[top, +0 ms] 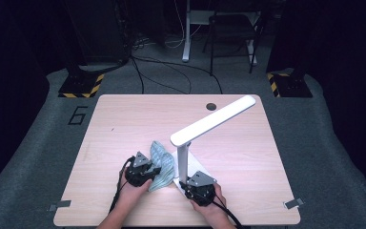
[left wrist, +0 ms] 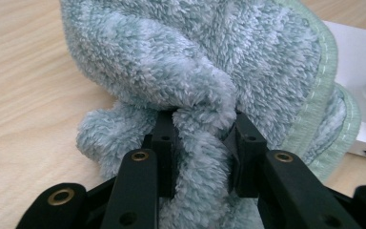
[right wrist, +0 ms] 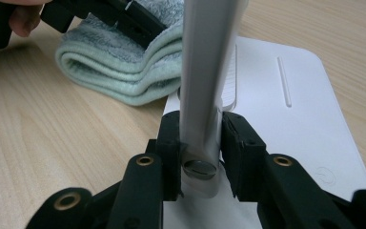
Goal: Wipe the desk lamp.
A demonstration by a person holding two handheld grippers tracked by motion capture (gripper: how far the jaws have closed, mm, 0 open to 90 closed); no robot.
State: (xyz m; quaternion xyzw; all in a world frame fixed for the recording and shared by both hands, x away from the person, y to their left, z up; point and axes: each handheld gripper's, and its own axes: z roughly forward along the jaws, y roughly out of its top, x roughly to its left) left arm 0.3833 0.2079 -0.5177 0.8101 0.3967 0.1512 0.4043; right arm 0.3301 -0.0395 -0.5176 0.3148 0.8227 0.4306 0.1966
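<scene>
Both hands sit low at the bench's near edge, the left claw (left wrist: 201,138) clamped on a bunched, fluffy teal towel (left wrist: 195,62), the right claw (right wrist: 200,138) clamped round the white lamp's upright post (right wrist: 207,71) just right of it.

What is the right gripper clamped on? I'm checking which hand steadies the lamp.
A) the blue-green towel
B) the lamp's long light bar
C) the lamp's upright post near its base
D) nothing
C: in the right gripper view, the right gripper has both jaws pressed on the lamp's upright post just above the white base.
</scene>
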